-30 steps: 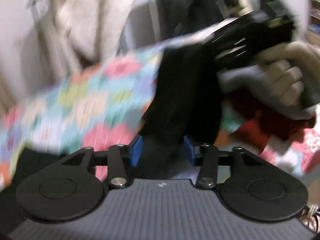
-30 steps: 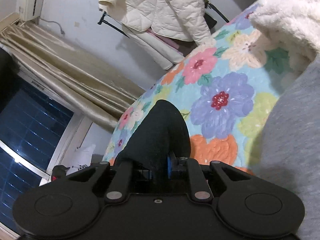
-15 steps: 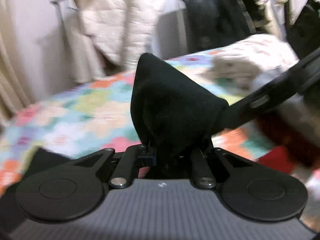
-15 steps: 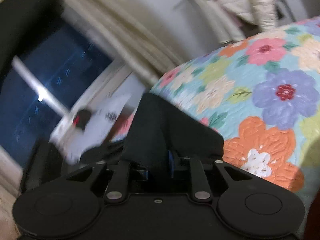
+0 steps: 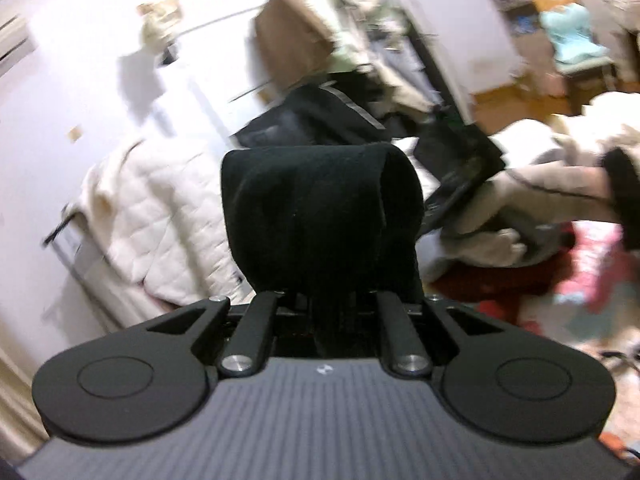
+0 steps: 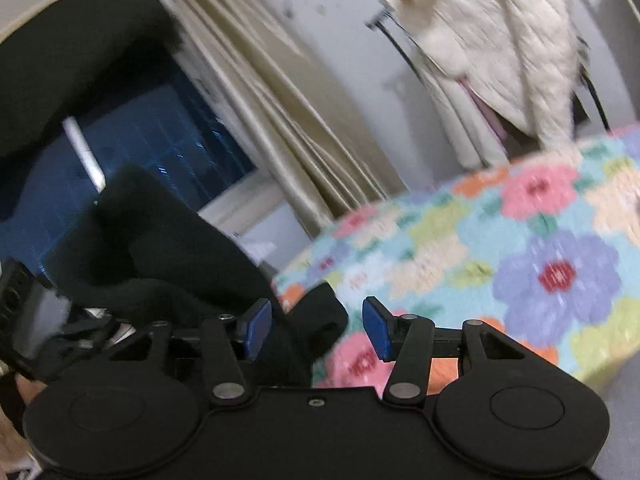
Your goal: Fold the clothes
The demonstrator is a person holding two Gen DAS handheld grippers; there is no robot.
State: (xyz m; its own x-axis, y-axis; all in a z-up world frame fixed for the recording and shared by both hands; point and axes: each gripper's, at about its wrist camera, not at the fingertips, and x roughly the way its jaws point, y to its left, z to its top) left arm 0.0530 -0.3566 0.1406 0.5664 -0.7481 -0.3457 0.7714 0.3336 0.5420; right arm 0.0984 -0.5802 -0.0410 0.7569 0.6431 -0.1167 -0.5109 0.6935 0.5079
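A black garment (image 5: 320, 216) is draped in a fold over my left gripper (image 5: 324, 300), which is shut on it and held up, so its fingertips are hidden under the cloth. In the right wrist view the same black garment (image 6: 172, 264) bunches at the left. A flap of it hangs between the blue pads (image 6: 376, 332) of my right gripper (image 6: 316, 332). Those jaws are opening and neither pad presses on the cloth. In the left wrist view, a person's hand (image 5: 560, 188) holds the right gripper's black body at the right.
A floral quilt (image 6: 520, 260) covers the bed. Behind it a cream quilted jacket (image 6: 500, 40) hangs on a rack beside beige curtains (image 6: 280, 100) and a dark window (image 6: 160, 140). A pile of pale and red clothes (image 5: 532, 148) lies at the right.
My left gripper closed on the black garment and rose with it. My right gripper's jaws, shut on the garment before, have spread apart and let go. Both views have swung.
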